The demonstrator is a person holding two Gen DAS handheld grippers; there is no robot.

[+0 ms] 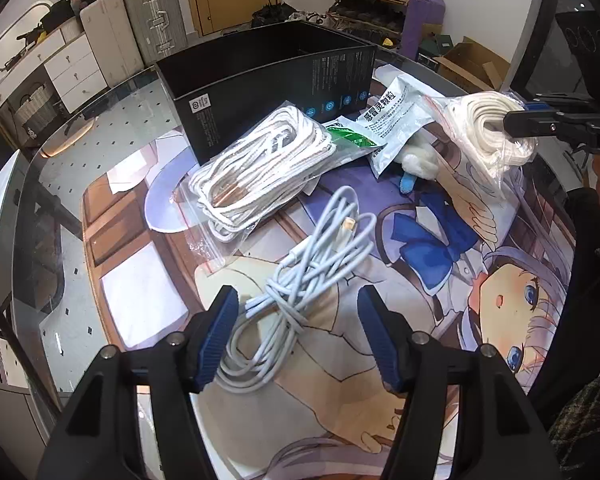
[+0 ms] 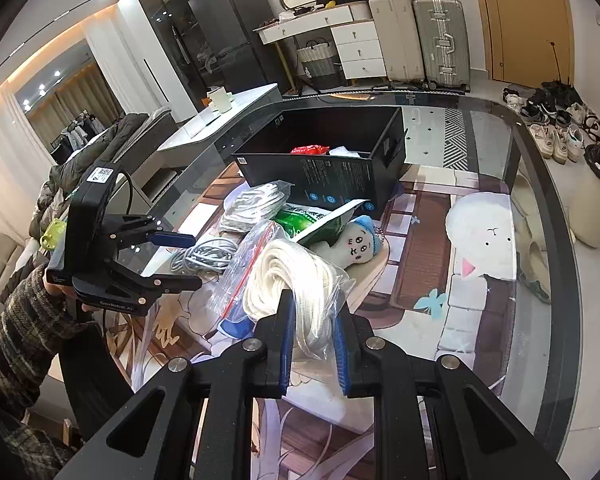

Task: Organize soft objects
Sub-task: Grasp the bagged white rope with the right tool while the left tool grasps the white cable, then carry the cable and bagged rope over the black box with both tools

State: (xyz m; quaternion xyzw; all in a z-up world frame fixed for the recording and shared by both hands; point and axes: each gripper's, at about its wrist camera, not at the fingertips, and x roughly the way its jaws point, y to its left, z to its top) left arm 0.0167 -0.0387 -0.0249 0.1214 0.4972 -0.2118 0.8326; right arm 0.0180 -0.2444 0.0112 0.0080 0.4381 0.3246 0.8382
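Observation:
My left gripper (image 1: 296, 300) is open, its blue pads on either side of a loose white cable bundle (image 1: 300, 264) lying on the printed mat. My right gripper (image 2: 314, 312) is shut on a clear bag of white rope (image 2: 296, 280) and holds it above the mat; the bag also shows in the left wrist view (image 1: 488, 128). A second bagged white rope (image 1: 256, 168) lies beside the black box (image 1: 260, 92). A white sachet (image 1: 396, 116), a green packet (image 1: 352, 136) and a small plush doll (image 2: 358, 244) lie near the box.
The black box (image 2: 324, 172) holds a red packet (image 2: 310, 149) and something white. The glass table edge (image 1: 40, 208) runs along the left. The left gripper shows in the right wrist view (image 2: 188, 260). Suitcases, drawers and shoes stand beyond the table.

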